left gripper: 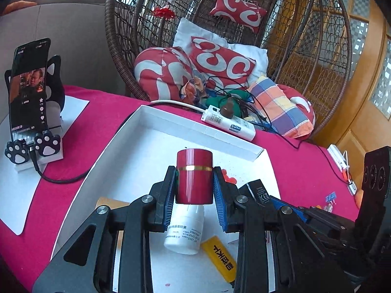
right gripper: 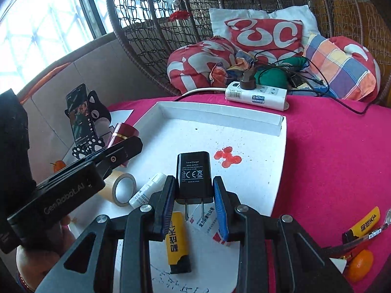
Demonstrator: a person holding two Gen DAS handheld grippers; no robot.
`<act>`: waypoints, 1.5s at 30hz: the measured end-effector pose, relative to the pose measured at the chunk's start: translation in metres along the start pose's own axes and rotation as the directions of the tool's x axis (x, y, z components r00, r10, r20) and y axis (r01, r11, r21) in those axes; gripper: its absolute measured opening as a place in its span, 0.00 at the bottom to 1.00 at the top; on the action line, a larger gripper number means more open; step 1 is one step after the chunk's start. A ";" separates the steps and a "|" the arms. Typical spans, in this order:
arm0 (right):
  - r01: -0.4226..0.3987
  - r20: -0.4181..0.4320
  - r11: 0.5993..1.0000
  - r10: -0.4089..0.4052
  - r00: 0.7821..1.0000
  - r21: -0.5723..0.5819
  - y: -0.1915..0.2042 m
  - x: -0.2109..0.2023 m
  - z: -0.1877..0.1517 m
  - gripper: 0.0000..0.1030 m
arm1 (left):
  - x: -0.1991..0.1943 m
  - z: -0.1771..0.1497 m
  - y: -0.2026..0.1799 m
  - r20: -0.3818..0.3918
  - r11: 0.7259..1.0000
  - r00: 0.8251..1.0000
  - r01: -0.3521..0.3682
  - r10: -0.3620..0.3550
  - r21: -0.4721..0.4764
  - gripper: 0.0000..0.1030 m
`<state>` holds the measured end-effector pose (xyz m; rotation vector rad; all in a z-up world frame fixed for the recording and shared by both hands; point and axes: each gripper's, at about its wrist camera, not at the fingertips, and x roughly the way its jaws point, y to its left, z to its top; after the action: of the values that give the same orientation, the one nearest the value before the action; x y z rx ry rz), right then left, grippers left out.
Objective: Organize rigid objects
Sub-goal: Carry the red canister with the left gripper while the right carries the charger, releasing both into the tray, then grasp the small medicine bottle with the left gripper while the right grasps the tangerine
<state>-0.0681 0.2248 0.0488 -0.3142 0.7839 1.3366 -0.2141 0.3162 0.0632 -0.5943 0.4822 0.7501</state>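
My left gripper [left gripper: 194, 183] is shut on a dark red cylinder with a gold band [left gripper: 194, 175], held upright above the white tray [left gripper: 146, 146]. Below it in the tray lie a white pill bottle [left gripper: 184, 234] and a yellow lighter [left gripper: 221, 261]. My right gripper [right gripper: 194, 190] is shut on a black travel charger [right gripper: 194, 174], prongs pointing back toward the camera, also over the white tray [right gripper: 256, 171]. Under it lie a yellow and black lighter [right gripper: 177, 241], a white tube [right gripper: 147, 190] and a roll of tape [right gripper: 122, 188]. The left gripper with the red cylinder [right gripper: 122, 131] shows at the left of the right wrist view.
A phone on a cat-paw stand [left gripper: 29, 92] sits at the left on the pink cloth [left gripper: 305, 171]. A white power strip [right gripper: 256, 94] with cables lies behind the tray, before a wicker chair with cushions [left gripper: 220, 63]. A red stain [right gripper: 227, 157] marks the tray. Another lighter [right gripper: 364, 222] and an orange fruit [right gripper: 361, 263] lie at right.
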 end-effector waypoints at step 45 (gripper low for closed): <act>0.169 0.589 0.937 -0.325 0.740 0.305 -0.126 -0.252 -0.064 1.00 | -0.068 -0.068 -0.132 0.006 0.955 0.980 0.194 -0.200 0.222 1.00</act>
<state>0.0224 -0.0328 0.1430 0.2206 0.2957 0.9810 -0.1728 0.1615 0.0963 -0.4157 0.4651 0.5056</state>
